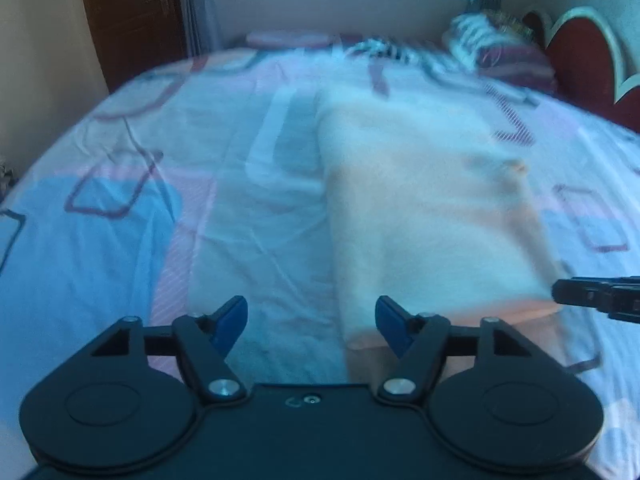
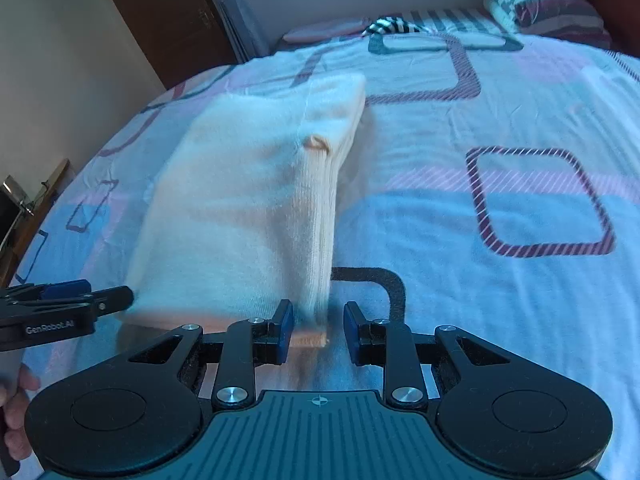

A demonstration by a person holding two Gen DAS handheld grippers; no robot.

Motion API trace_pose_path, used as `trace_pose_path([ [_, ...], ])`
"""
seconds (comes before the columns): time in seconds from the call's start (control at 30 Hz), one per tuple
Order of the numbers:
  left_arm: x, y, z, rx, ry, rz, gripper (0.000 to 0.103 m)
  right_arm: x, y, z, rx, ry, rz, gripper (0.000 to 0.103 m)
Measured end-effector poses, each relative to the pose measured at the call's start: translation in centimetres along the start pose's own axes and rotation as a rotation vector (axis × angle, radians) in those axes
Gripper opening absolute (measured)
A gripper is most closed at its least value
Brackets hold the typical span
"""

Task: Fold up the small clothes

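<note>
A pale cream ribbed garment (image 1: 432,216) lies folded into a long rectangle on the bed; it also shows in the right wrist view (image 2: 248,208). My left gripper (image 1: 312,320) is open and empty, with the garment's near left corner beside its right finger. My right gripper (image 2: 318,328) is open, its jaws astride the garment's near right corner without pinching it. The right gripper's tip (image 1: 592,294) shows at the garment's right edge in the left wrist view. The left gripper (image 2: 80,300) shows at the garment's left edge in the right wrist view.
The bed sheet (image 2: 500,128) is white with pink, blue and maroon rectangles. Striped pillows (image 2: 540,4) and a striped cloth (image 2: 392,24) lie at the bed's far end. A red headboard (image 1: 588,60) stands at right, a wooden door (image 1: 132,20) at far left.
</note>
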State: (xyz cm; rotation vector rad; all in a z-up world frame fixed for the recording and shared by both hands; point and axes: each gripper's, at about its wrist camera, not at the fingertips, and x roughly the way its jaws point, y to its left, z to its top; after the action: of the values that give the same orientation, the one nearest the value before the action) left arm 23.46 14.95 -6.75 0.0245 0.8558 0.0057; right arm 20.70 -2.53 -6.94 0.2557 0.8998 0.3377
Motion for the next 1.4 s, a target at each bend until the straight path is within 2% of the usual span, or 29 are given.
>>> trace_pose_path([
  [0.03, -1.6, -0.2, -0.3, -0.002, -0.039, -0.009, 0.070, -1.2, 0.2, -0.2, -0.008, -0.023, 0.006, 0.026],
  [0.13, -6.3, -0.6, -1.9, -0.032, -0.144, -0.054, 0.088, -5.4, 1.1, -1.2, -0.032, -0.088, 0.030, 0.026],
  [0.17, -7.9, -0.8, -2.5, -0.053, -0.189, -0.055, 0.103, -6.7, 1.3, -1.6, -0.037, -0.105, 0.035, 0.028],
  [0.2, -9.2, -1.1, -3.2, -0.069, -0.228, -0.046, 0.103, -7.8, 1.6, -2.0, -0.043, -0.124, 0.032, 0.036],
  [0.23, -10.1, -1.3, -3.8, -0.079, -0.242, -0.031, 0.102, -8.9, 1.9, -2.5, -0.051, -0.157, 0.005, 0.081],
  [0.27, -10.8, -1.6, -4.2, -0.084, -0.237, -0.026, 0.102, -9.9, 2.1, -3.1, -0.062, -0.209, -0.021, 0.102],
  [0.47, -14.8, -2.3, -6.1, -0.114, -0.213, -0.025, 0.102, -13.9, 2.6, -5.5, -0.062, -0.220, -0.031, 0.103],
  [0.73, -19.6, -3.9, -8.5, -0.116, -0.239, -0.024, 0.102, -19.3, 4.2, -9.1, -0.077, -0.211, -0.052, 0.103],
  [0.87, -21.3, -4.9, -9.5, -0.095, -0.261, -0.025, 0.102, -21.4, 4.9, -10.2, -0.100, -0.239, -0.059, 0.103],
  [1.17, -23.5, -5.7, -10.5, -0.074, -0.277, -0.027, 0.102, -23.8, 5.2, -10.7, -0.075, -0.251, -0.050, 0.103],
  [1.4, -24.2, -5.8, -10.6, -0.059, -0.291, -0.024, 0.102, -24.0, 5.4, -10.7, -0.093, -0.251, -0.063, 0.103],
])
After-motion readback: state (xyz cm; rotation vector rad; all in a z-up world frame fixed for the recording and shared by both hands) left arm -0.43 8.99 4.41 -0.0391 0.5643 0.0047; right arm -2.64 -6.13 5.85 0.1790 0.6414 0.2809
